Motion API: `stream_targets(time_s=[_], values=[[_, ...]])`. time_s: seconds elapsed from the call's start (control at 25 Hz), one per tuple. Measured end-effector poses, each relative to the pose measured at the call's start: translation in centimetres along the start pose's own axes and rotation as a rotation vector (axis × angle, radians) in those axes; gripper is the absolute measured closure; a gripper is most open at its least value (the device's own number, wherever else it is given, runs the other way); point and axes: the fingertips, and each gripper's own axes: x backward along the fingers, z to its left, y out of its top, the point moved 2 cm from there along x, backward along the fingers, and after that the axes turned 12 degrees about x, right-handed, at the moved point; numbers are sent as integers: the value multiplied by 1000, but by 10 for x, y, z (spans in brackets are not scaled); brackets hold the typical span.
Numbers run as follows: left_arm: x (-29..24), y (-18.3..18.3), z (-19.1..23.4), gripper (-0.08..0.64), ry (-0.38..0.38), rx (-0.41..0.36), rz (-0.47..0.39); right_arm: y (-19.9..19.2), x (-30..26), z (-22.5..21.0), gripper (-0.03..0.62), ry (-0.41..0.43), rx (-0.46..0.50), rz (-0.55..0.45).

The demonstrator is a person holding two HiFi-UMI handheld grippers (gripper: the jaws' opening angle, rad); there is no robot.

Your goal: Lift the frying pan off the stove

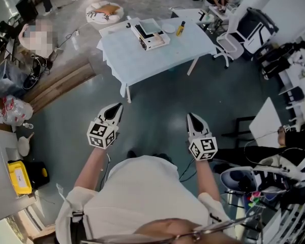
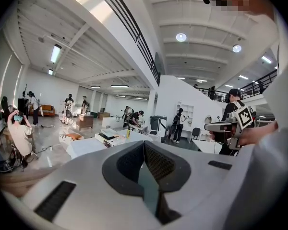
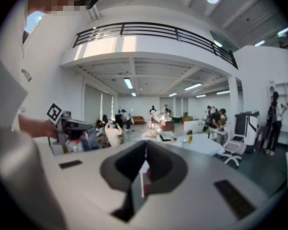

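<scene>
Fingers on left gripper (image 1: 119, 106) and right gripper (image 1: 190, 116) are together, empty, well apart from the table (image 1: 137, 61).

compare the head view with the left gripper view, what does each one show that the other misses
Only the head view: the person's white shirt seen from above, and the yellow plastic box at the left edge. Only the left gripper view: the white ceiling with round lights and the black balcony railing. Both: the white-covered table, the small yellow bottle on it, and the left gripper and right gripper, both shut and empty.
</scene>
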Motion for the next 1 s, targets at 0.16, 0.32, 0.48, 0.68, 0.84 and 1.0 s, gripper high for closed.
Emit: stream_targets(time_s=[0.16,0.32,0.48,0.68,0.84,1.0], values=[[2,5,10,528,-16,-13,8,4,-7,9,561,-11,-16,1],[4,6,20,529,-29,-15,16,6,-11,15,561,-24,-35,3],[4,2,29,528,-34,-9,30,5,-17,22,561,-20,-50,-7],[1,0,35,529,-34,-6,27,2,-24,23,561,-18,-46,-3],[-7,0,37,529,-29,-4,24,-1,-33,18,561,-9,-47,8],[-20,2,46,529,-17,-5,28,-1,-51,9,561,8,-53,0]])
